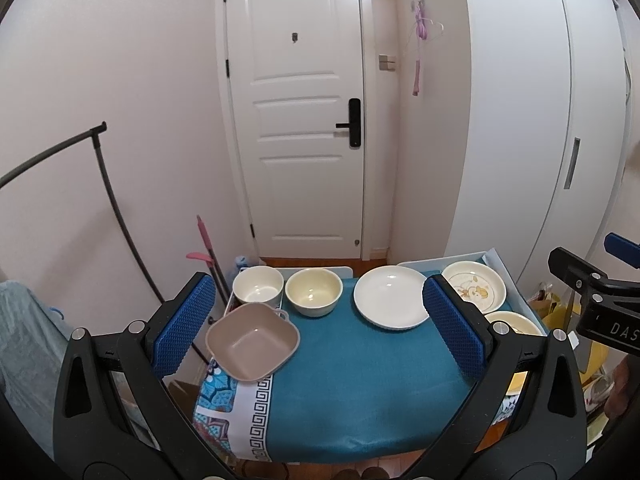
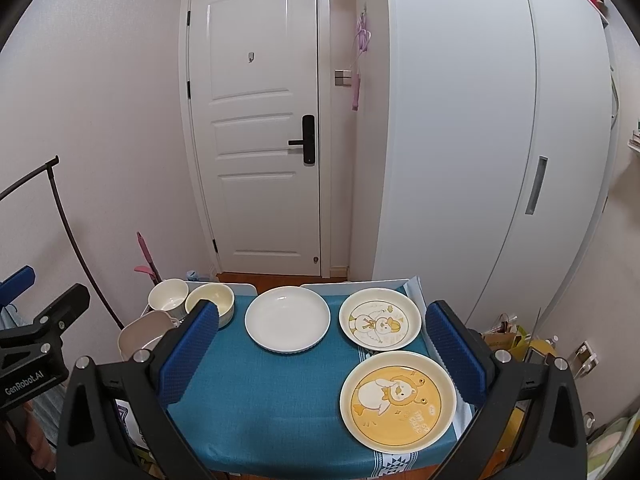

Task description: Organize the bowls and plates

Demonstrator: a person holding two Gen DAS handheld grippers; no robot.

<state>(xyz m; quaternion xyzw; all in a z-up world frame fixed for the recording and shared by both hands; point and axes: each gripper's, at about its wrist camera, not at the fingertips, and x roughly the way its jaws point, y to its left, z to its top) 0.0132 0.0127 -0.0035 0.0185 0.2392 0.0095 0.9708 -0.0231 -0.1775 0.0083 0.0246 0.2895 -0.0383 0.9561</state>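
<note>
On a small table with a teal cloth [image 1: 360, 380] stand a white mug-like bowl [image 1: 258, 289], a cream bowl [image 1: 314, 291], a square beige bowl [image 1: 252, 342], a plain white plate [image 1: 391, 297], a white duck plate [image 2: 380, 319] and a yellow duck plate [image 2: 398, 400]. My left gripper [image 1: 320, 328] is open and empty, above the near half of the table. My right gripper [image 2: 324, 356] is open and empty, above the plates. The white plate also shows in the right wrist view [image 2: 287, 318].
A white door [image 1: 296, 120] and a white wardrobe [image 2: 500, 140] stand behind the table. A black curved rack [image 1: 108, 188] and a pink-handled tool [image 1: 206, 246] are at the left. Bags [image 2: 516, 340] lie on the floor at the right.
</note>
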